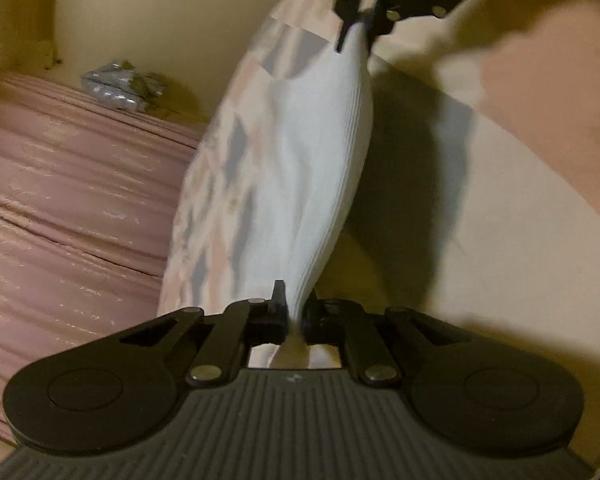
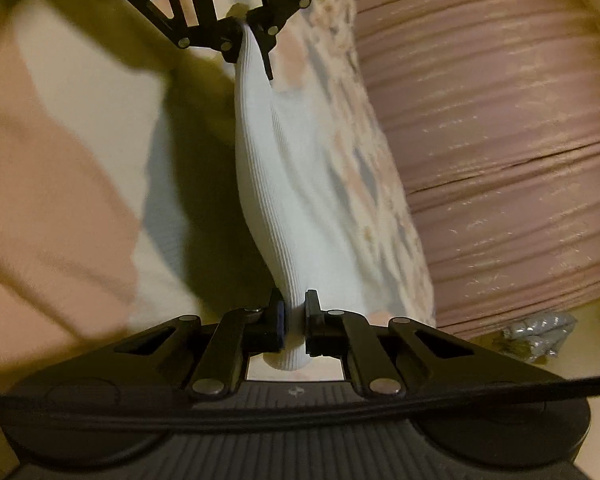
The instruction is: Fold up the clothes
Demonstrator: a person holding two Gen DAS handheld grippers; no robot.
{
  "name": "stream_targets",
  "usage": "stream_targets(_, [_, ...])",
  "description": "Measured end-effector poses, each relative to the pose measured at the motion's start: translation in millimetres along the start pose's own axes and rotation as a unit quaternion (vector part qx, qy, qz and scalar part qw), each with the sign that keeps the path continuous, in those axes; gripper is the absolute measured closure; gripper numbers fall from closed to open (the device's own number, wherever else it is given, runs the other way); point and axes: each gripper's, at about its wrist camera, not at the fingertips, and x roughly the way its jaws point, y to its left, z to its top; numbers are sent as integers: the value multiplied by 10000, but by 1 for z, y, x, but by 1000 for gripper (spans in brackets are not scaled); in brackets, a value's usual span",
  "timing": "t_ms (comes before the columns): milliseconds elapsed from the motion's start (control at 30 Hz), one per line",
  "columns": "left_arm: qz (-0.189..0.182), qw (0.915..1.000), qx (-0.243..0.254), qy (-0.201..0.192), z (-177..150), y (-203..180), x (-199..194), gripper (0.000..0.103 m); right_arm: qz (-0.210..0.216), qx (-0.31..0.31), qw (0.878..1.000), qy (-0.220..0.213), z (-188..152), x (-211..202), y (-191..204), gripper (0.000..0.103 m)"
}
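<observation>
The left claw (image 1: pixel 294 320) is pinched tight on one end of a white ribbed cloth (image 1: pixel 320 168), with the cloth squeezed between its two black fingers. The right claw (image 2: pixel 294 330) is pinched tight on the other end of the same cloth (image 2: pixel 276 184), and a little bit of the cloth pokes out behind its fingers. The two claws face each other, so each camera sees the other one at the top of its picture: the right claw (image 1: pixel 358 28) in the left view and the left claw (image 2: pixel 252 44) in the right view. The cloth hangs in the air between them, pulled long, and it is thin at both ends and fat in the middle. It throws a dark shadow (image 1: pixel 420 160) on the pale surface (image 1: pixel 500 260) under it. Just beside the cloth lies a patterned cloth (image 1: pixel 220 184) with pink, gray and cream patches. Past that is a pink striped cover (image 1: pixel 68 200), with a long crack-like fold across it. A small gray crumpled thing (image 1: pixel 120 86) sits near the edge of the pink cover, by a pale wall (image 1: pixel 140 8). On the other side of the white cloth is a big blurry peach patch (image 2: pixel 48 200); I cannot tell what it is.
</observation>
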Motion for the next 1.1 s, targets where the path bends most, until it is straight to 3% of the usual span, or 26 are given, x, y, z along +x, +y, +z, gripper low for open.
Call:
stream_targets(267, [-351,9973,-432,-486,32,75,-11,97,-39,671,9977,-120,-1,-30,-68,97])
stream_targets(400, [-591,9947,-435,-723,65,103,8,97,-7,918,9958,-15,-23,-30,-100,97])
stream_targets(533, [-933,9908,-394,-897,125,131,33,97,96,1260,9914,334,-62,-27,-147,97])
stream_targets(733, [-1475,9808,-419,-1202,246,169,96,97,150,1723,9797,1010,-153,-23,-228,97])
stream_targets(867, [-1536,9763,-484,-1444,335,183,155,97,9,1842,9724,1435,-233,-9,-279,97])
stream_targets(1000, [-1442,9731,-503,-1726,407,177,210,97,-406,1764,9675,1763,-307,11,-321,97])
stream_targets(1100, [-1511,9704,-403,-1841,433,152,238,97,-631,1823,9616,1954,-348,24,-327,97])
